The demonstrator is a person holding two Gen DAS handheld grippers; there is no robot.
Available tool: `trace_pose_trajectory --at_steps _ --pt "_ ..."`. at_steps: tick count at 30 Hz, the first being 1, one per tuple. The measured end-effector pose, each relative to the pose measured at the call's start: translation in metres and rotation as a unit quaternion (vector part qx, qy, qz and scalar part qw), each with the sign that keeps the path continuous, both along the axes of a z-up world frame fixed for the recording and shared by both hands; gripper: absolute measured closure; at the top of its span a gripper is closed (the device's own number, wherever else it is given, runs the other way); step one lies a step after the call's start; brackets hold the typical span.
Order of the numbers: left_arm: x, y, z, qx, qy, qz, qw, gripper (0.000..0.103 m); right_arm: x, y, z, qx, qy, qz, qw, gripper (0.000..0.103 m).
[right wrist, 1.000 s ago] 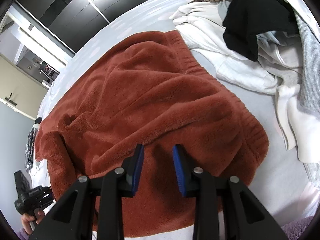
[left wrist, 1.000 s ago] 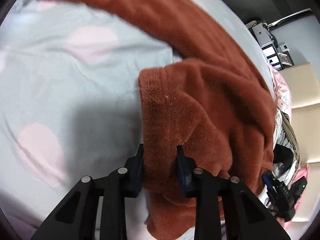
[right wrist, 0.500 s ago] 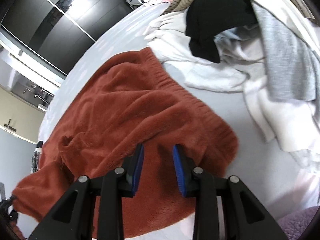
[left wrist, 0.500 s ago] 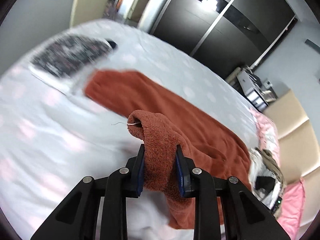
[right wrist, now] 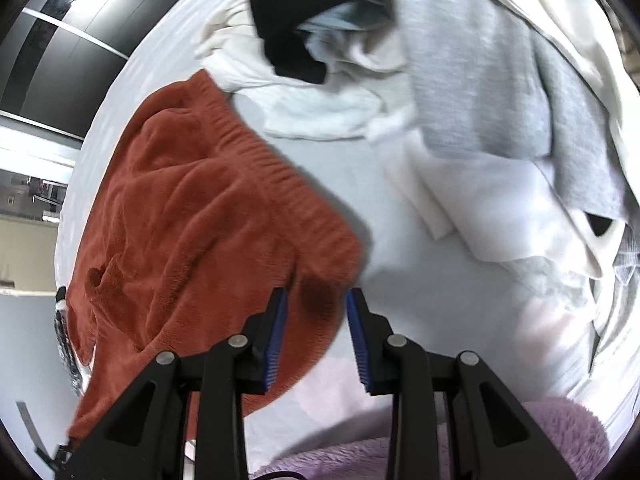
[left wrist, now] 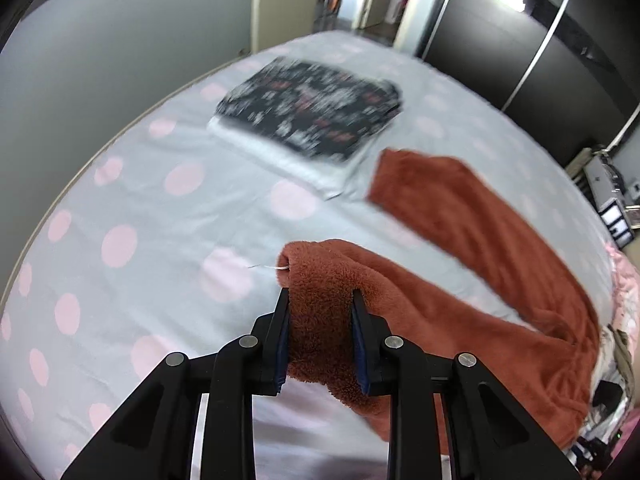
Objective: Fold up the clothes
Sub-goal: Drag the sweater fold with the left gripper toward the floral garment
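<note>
While your left gripper (left wrist: 320, 320) is clamped on a bunched end of the rust-red fleece garment (left wrist: 460, 320), lifted clear of the dotted bedsheet (left wrist: 160, 208), the rest trails to the right across the bed. A folded dark patterned garment (left wrist: 312, 116) lies farther off, beside the other rust-red end. Your right gripper (right wrist: 314, 322) has its jaws opening; the ribbed waistband corner (right wrist: 280, 184) sits between the pads, which do not press it. Unsorted white, grey and black clothes (right wrist: 460, 92) are heaped nearby.
</note>
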State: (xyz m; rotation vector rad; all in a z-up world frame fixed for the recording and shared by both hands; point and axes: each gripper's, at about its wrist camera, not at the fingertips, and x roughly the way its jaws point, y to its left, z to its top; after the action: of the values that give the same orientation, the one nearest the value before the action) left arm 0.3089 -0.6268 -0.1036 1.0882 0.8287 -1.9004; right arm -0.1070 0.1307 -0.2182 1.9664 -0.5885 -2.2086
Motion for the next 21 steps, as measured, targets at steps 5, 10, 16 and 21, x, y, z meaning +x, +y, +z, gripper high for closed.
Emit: trace_pose_trajectory --at_steps 5,10,16,21 --pt "0.009 -0.014 -0.032 0.027 -0.019 0.013 0.9994 0.076 -0.002 0.016 -0.017 -0.029 -0.029 -0.044 0.998 0.055" --pt "0.016 -0.02 -0.051 0.045 -0.018 0.023 0.9986 0.076 -0.01 0.021 -0.045 -0.093 -0.06 -0.085 0.99 0.056" --pt "0.023 -0.021 -0.061 0.053 -0.009 0.031 0.998 0.076 -0.01 0.008 -0.033 -0.079 -0.029 -0.059 0.995 0.087" --pt "0.032 -0.023 -0.041 0.047 0.006 0.032 0.9983 0.076 0.0 0.026 0.022 -0.046 0.028 -0.088 0.995 0.091"
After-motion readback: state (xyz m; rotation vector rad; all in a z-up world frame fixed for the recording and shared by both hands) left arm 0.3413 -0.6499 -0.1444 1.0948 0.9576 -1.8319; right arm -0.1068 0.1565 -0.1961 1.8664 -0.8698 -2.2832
